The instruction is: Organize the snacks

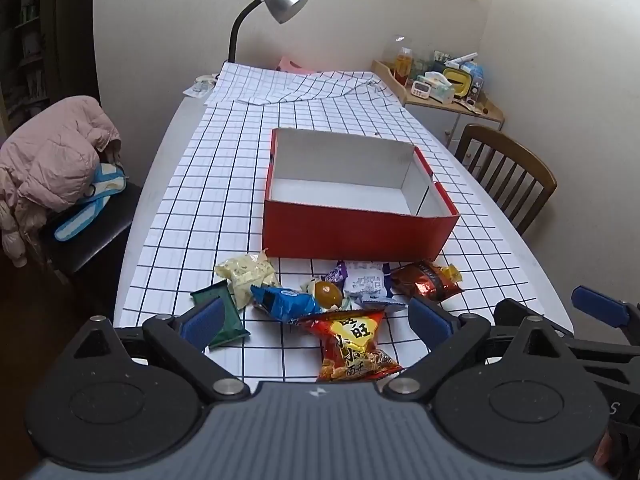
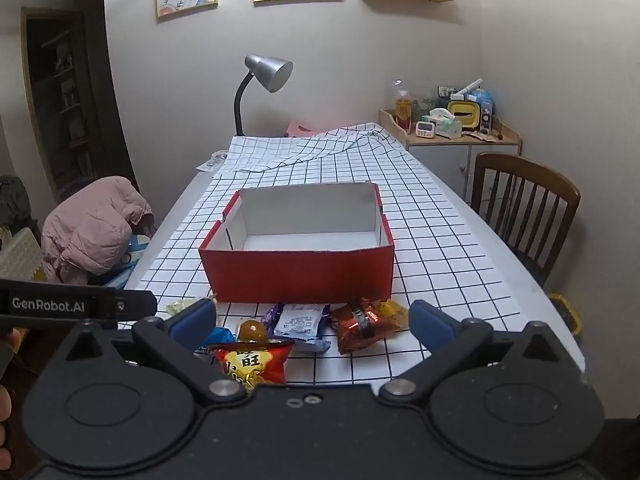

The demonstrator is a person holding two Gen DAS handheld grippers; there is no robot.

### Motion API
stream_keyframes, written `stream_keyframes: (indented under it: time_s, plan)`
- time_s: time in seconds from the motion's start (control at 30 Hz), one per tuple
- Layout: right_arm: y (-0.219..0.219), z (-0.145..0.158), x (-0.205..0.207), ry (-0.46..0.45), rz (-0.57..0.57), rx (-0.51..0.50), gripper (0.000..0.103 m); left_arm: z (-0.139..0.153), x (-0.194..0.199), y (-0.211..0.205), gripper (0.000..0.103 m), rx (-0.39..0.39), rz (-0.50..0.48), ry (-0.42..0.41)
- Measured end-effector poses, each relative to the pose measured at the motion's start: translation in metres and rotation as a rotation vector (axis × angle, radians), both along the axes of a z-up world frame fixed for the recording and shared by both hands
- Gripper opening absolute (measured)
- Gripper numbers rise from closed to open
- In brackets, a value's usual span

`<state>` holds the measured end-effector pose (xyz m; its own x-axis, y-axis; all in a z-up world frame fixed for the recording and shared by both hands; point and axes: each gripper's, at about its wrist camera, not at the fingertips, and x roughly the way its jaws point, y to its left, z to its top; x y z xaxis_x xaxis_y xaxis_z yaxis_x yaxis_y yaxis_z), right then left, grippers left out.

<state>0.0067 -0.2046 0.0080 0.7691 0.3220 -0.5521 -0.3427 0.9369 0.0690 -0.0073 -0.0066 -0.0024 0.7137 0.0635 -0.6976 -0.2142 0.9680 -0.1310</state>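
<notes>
Blue-padded and spread wide, the left gripper (image 1: pixel 316 316) and right gripper (image 2: pixel 312 320) both hang empty above the table's near edge, angled down as if choosing a first pick. Just beyond them the snacks (image 1: pixel 320 296) lie heaped loose on the checked cloth (image 1: pixel 224 184), none sorted yet. Farther on stands the red box (image 1: pixel 356 232), bare inside, likely their destination.

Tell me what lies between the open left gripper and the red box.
In the left wrist view, the snack pile lies between the left gripper and the red box: red-orange crisp bag, blue packet, white packet, brown foil packet.
</notes>
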Motion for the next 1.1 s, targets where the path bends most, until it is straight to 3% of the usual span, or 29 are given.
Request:
stream_keyframes:
  time_s: [1.1]
  plan:
    - [-0.002, -0.0018, 0.0004, 0.029, -0.015, 0.001, 0.102, -0.0039, 0.0018, -0.0006, 0.099, 0.002, -0.023, 0.031]
